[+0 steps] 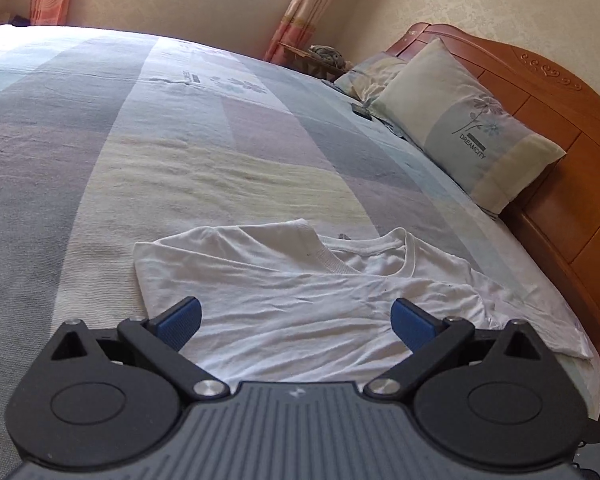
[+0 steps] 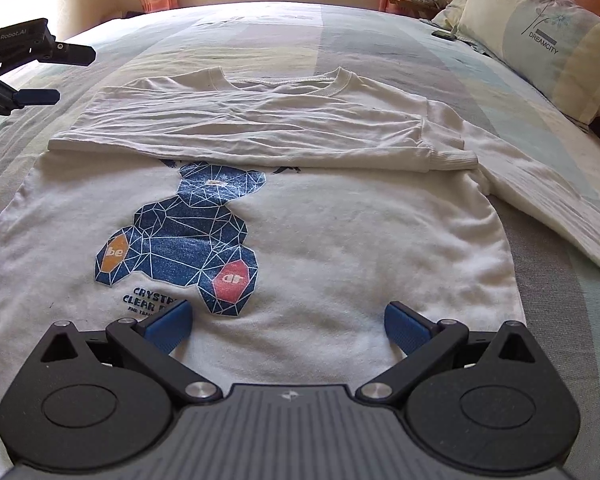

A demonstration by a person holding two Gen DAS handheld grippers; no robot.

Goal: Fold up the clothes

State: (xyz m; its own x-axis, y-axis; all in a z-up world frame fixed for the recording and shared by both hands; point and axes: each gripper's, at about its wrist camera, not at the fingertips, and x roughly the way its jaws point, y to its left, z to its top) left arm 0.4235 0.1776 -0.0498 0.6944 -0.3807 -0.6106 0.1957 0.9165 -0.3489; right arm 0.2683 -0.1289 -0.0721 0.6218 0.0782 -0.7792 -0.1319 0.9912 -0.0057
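A white long-sleeved sweatshirt [image 2: 340,240] with a blue geometric bear print [image 2: 188,236] lies flat on the bed. One sleeve [image 2: 260,136] is folded across its chest; the other sleeve [image 2: 552,200] trails to the right. My right gripper [image 2: 288,324] is open and empty, low over the shirt's lower part. My left gripper [image 1: 296,320] is open and empty, above the folded sleeve side of the shirt [image 1: 300,300]. The left gripper also shows in the right wrist view [image 2: 60,76], open, beside the shirt's left shoulder.
The bed [image 1: 180,140] has a pastel striped cover. Two pillows [image 1: 472,132] lean on the wooden headboard [image 1: 560,120] at the right. A small dark object [image 1: 360,110] lies near the pillows. Curtains [image 1: 304,12] and a bedside stand [image 1: 316,60] are at the far side.
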